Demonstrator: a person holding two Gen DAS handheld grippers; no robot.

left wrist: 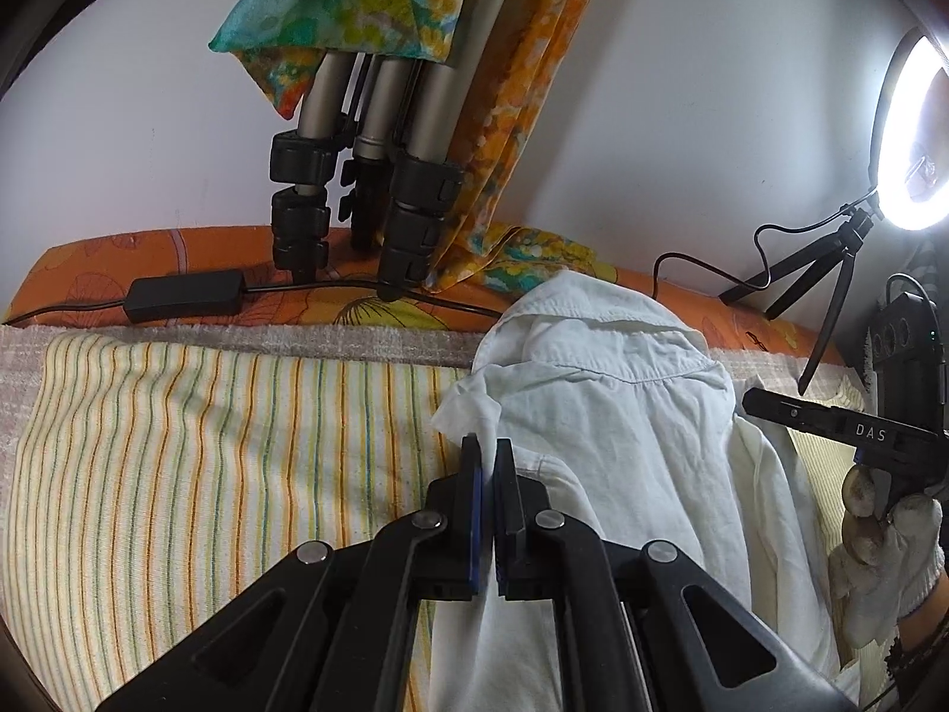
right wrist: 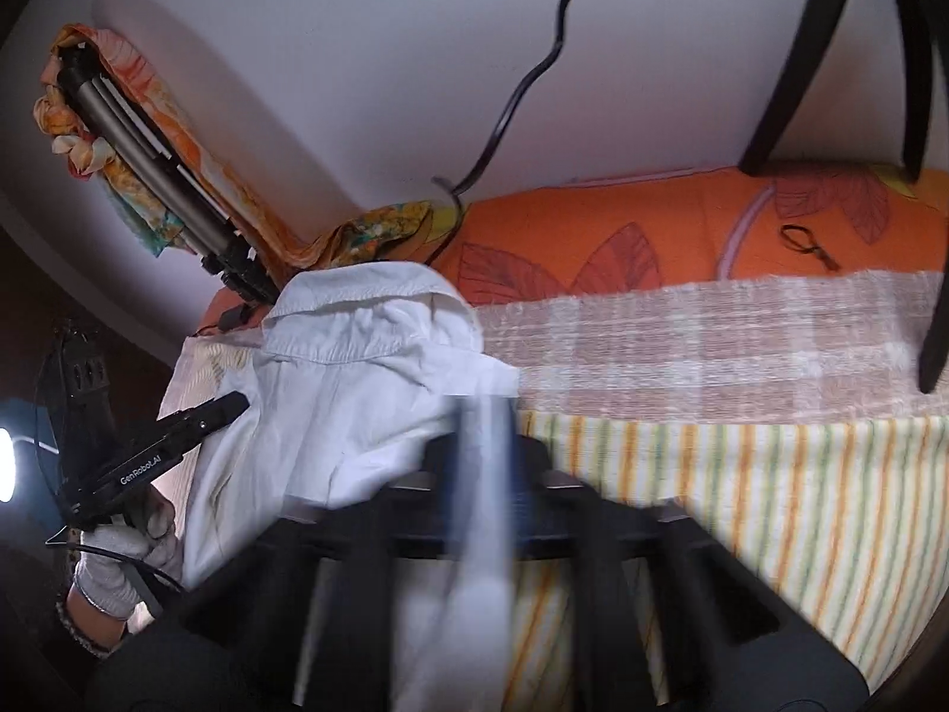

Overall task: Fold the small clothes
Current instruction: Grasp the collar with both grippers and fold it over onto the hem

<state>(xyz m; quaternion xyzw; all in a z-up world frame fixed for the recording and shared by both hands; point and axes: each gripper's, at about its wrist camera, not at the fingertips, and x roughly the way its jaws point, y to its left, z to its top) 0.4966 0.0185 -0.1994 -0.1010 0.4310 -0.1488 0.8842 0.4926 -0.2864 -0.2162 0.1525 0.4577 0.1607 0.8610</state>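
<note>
A small white collared shirt is held up over the striped cloth, collar toward the wall. My left gripper is shut on the shirt's left edge, fabric pinched between its blue pads. In the right wrist view my right gripper is shut on the shirt's right edge; this view is blurred by motion. Each gripper shows in the other's view: the right one at the far right, the left one at the left.
An orange leaf-print mattress runs along the white wall. A tripod draped with a floral scarf stands on it, with a black power brick and cable. A ring light on a small tripod is at right.
</note>
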